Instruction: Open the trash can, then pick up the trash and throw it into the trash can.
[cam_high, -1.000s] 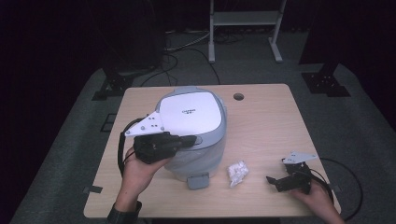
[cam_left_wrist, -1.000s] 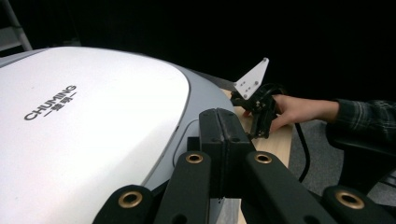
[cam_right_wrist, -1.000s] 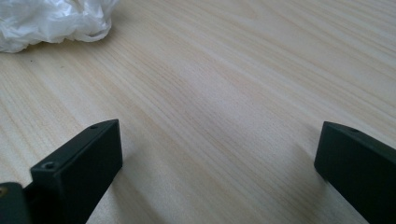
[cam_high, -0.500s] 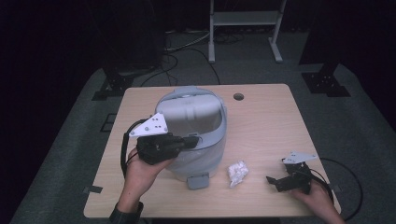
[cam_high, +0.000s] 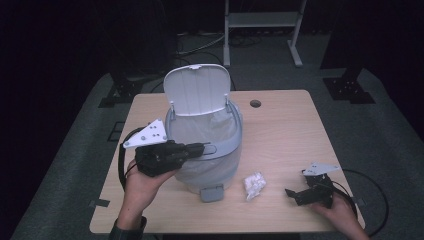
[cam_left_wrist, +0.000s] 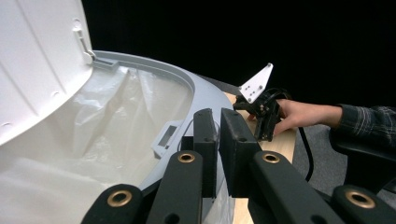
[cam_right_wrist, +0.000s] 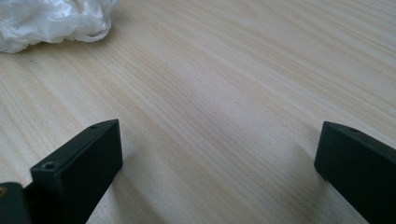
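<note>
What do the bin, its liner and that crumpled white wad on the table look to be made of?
Bin: looks like moulded plastic, matte grey rim and white lid, with smooth, moulded hinge tabs. Liner: thin translucent plastic film, judging by soft folds and faint sheen. Wad: probably crumpled thin plastic or tissue; glossy creases in the right gripper view suggest plastic. Table: pale wood-grain surface, possibly laminate.

Your left gripper (cam_high: 200, 149) covers the bin (cam_high: 210, 170) rim at nine o'clock, so you can't tell what its fingers (cam_left_wrist: 205, 140) touch there. In the left gripper view the lid (cam_left_wrist: 37, 65) runs off the top and left edges. In the right gripper view the crumpled wad (cam_right_wrist: 51, 18) is cut off at eleven o'clock. The bin hides part of the desk (cam_high: 285, 130).
</note>
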